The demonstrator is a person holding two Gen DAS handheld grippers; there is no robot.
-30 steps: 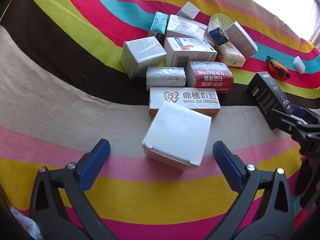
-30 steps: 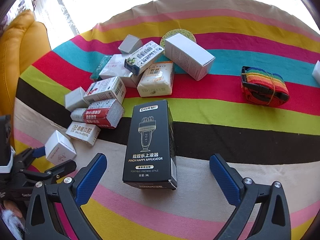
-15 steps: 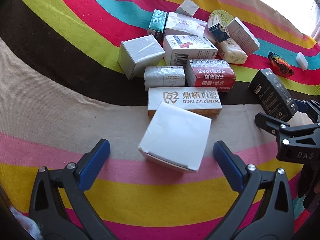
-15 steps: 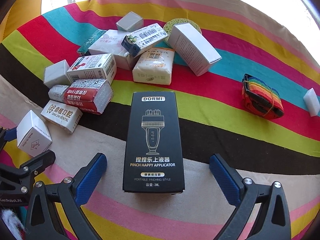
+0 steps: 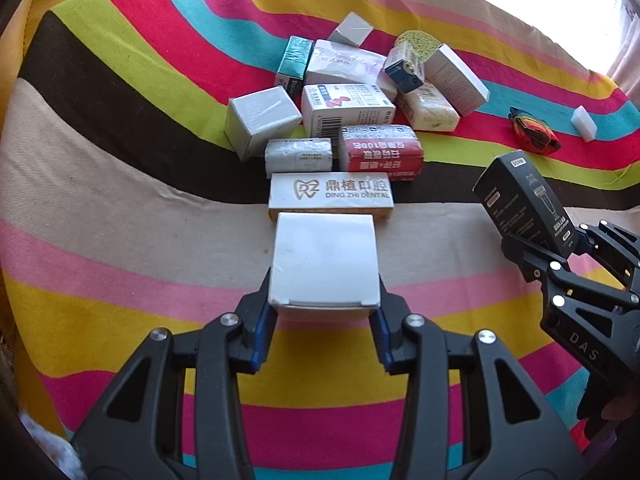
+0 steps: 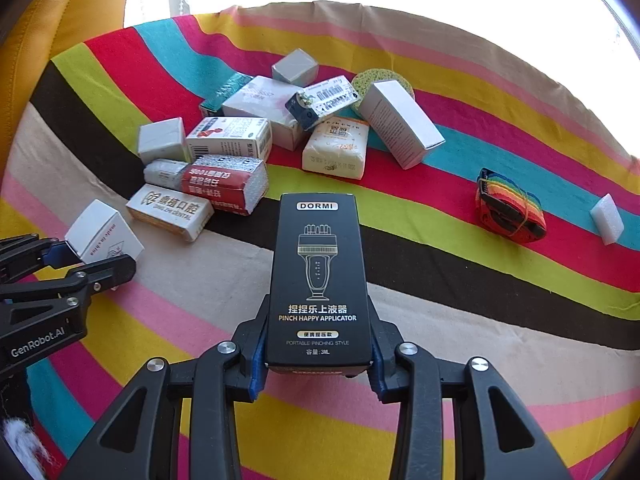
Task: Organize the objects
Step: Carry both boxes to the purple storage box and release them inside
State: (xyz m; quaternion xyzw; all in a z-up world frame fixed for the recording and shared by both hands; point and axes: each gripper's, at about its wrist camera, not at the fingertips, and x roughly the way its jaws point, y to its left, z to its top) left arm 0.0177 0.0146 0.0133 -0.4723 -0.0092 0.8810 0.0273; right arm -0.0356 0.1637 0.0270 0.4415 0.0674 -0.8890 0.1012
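A plain white box (image 5: 324, 260) sits between the blue pads of my left gripper (image 5: 324, 308). The jaws are closing and both pads press on the box's sides. It is held just in front of the Ding Zhi Dental box (image 5: 330, 194). My right gripper (image 6: 318, 360) is closing too, its pads pressed on the lower end of a black DORMI applicator box (image 6: 318, 276), which tilts up off the striped cloth (image 6: 440, 264). From the right wrist, the left gripper (image 6: 88, 260) and white box (image 6: 102, 228) show at the left edge.
A pile of several small boxes (image 5: 344, 112) lies on the cloth beyond both grippers. A rainbow strap bundle (image 6: 508, 208) and a white foam block (image 6: 607, 218) lie at the far right. A yellow cushion (image 6: 80, 12) borders the back left.
Both grippers went from wide open to clamped, the left on the white box, the right on the black box. The black box has lifted and both hands have shifted.
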